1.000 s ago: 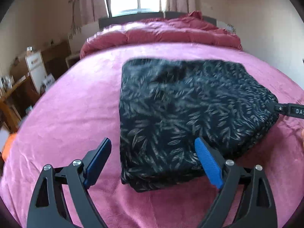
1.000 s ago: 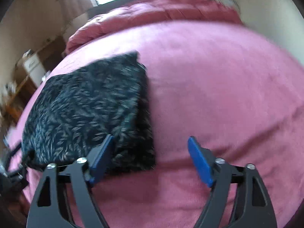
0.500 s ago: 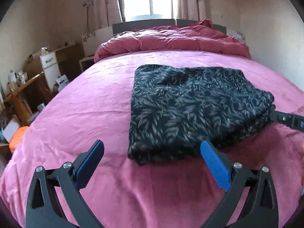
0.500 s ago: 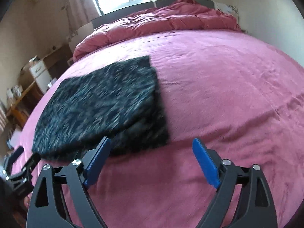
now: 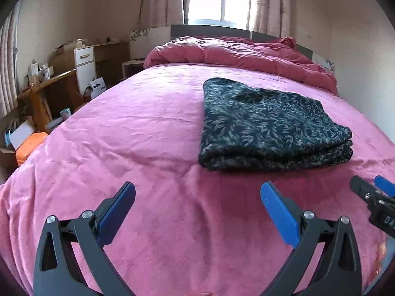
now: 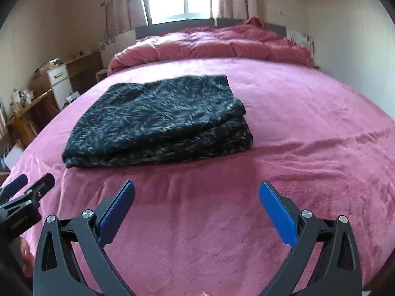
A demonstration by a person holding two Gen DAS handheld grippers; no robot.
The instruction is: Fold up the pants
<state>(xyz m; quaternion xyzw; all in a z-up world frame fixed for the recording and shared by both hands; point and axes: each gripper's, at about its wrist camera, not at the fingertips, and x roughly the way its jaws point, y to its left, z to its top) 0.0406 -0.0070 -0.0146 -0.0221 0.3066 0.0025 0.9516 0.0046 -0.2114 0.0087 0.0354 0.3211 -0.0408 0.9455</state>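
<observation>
The pants (image 5: pixel 272 125) are seen folded into a compact stack of several layers on the bed (image 5: pixel 138 133), ahead of both tongs and touched by neither. The left tongs (image 5: pixel 197 202) are held wide open and empty, as are the right tongs (image 6: pixel 197 201). The folding step is judged complete. If anything is called for next, only a light squaring of the stack's edges is suggested.

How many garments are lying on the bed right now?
1: the folded dark leaf-print pants lie on the pink bedspread, ahead of both open grippers, nearer the right gripper than the left gripper. Anything under the bunched duvet would be hidden.
</observation>
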